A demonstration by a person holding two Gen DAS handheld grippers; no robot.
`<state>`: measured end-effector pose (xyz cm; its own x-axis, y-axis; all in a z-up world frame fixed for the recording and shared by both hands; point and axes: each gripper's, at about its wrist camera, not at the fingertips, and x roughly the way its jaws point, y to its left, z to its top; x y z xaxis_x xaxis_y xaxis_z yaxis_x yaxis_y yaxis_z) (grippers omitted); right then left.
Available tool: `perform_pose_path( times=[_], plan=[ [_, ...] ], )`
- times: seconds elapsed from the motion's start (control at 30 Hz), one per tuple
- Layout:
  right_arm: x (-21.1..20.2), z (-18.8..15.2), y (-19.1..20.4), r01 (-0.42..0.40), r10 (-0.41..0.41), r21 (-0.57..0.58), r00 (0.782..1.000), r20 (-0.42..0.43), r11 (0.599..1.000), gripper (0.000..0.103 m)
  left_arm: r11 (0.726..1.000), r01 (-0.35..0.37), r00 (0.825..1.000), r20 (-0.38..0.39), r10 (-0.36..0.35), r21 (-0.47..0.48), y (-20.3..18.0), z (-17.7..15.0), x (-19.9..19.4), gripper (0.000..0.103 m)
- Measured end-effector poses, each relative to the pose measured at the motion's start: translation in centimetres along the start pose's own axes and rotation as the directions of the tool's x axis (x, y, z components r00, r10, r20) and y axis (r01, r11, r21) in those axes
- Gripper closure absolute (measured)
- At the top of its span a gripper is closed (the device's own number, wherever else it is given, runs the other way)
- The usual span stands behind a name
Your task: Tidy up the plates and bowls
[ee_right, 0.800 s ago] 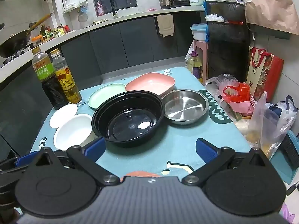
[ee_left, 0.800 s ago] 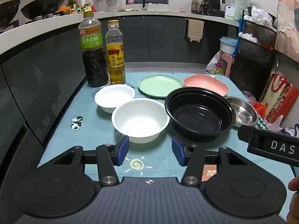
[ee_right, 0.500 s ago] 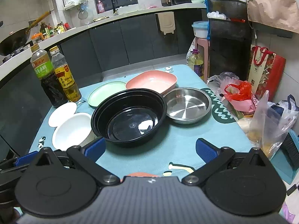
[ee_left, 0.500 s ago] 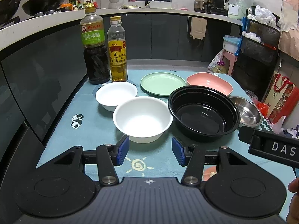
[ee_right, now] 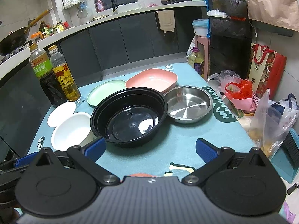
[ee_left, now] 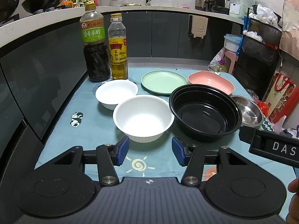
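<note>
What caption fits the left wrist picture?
Open left gripper faces a large white bowl beside a round black plastic bowl on the teal tablecloth.

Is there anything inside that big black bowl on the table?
No. The black bowl is empty: its glossy bottom shows bare, with only light reflections on it. What lies under it cannot be seen, since the bowl covers that patch of the blue tablecloth.
</note>
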<state>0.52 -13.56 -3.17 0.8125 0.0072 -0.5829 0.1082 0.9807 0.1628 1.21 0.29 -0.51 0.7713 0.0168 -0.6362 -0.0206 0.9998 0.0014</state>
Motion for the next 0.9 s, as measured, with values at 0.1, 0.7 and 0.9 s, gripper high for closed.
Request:
perform_pose_path(
  times=[0.1,0.7,0.9],
  plan=[
    [0.1,0.0,0.1,0.002,-0.002,-0.001,1.000,0.004,1.000,0.064,1.000,0.000,1.000,-0.002,0.000,0.003,0.0,0.0,0.1,0.055],
    [0.5,-0.2,0.5,0.005,-0.005,-0.022,1.000,-0.009,1.000,0.065,1.000,-0.006,0.999,-0.038,0.005,-0.028,0.6,-0.1,0.7,0.055],
    [0.6,-0.2,0.5,0.004,-0.005,-0.021,1.000,-0.009,1.000,0.065,0.999,-0.005,0.999,-0.052,0.003,-0.041,0.7,0.0,1.1,0.055]
  ],
)
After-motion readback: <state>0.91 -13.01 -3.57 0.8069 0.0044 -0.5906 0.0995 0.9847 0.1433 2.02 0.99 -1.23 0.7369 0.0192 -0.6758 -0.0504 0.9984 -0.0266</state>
